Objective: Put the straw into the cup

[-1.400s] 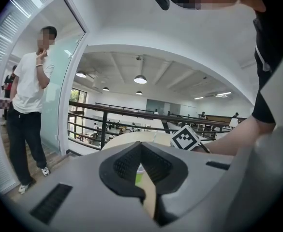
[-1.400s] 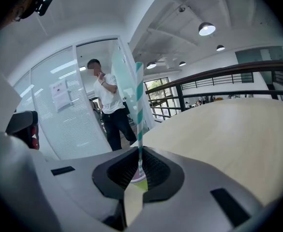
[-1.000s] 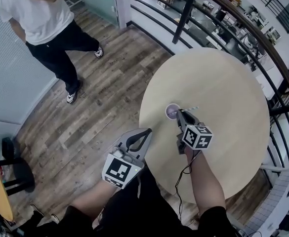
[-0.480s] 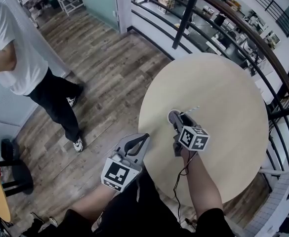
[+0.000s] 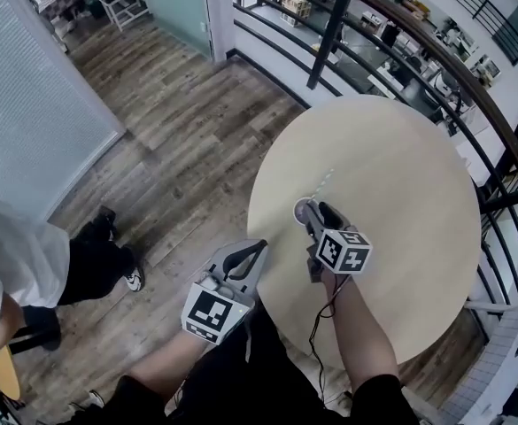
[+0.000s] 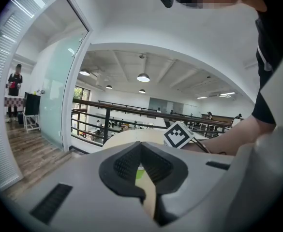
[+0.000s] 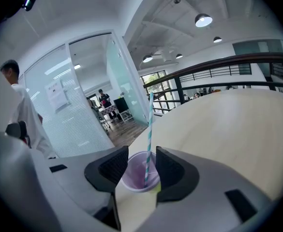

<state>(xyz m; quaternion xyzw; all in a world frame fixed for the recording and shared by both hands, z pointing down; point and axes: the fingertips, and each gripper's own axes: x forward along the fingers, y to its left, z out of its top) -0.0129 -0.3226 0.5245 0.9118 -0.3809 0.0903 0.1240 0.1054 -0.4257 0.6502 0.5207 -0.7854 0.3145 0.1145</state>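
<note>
nearest the person, the left tongs [image 5: 260,244] hang off the near edge of the bench [image 5: 400,175], tips together with nothing between them, well apart from the work. the right tongs [image 7: 141,151] are over the bench and by far the nearer to the task's things. their jaws have just been opening and now stand wide, and neither pad presses on anything.

the straw [image 7: 149,124] rises between the two jaws, free of both. its foot is down inside the purple cup [image 7: 140,178], which sits on the bench just past and below the jaw tips. in the head view the straw's long axis leans up and away from the person, toward the far side of the bench.

the task looks done. any withdrawal should probably run straight back along the tongs' own line toward the person, since a sideways drift could knock the leaning straw or tip the light cup.
</note>
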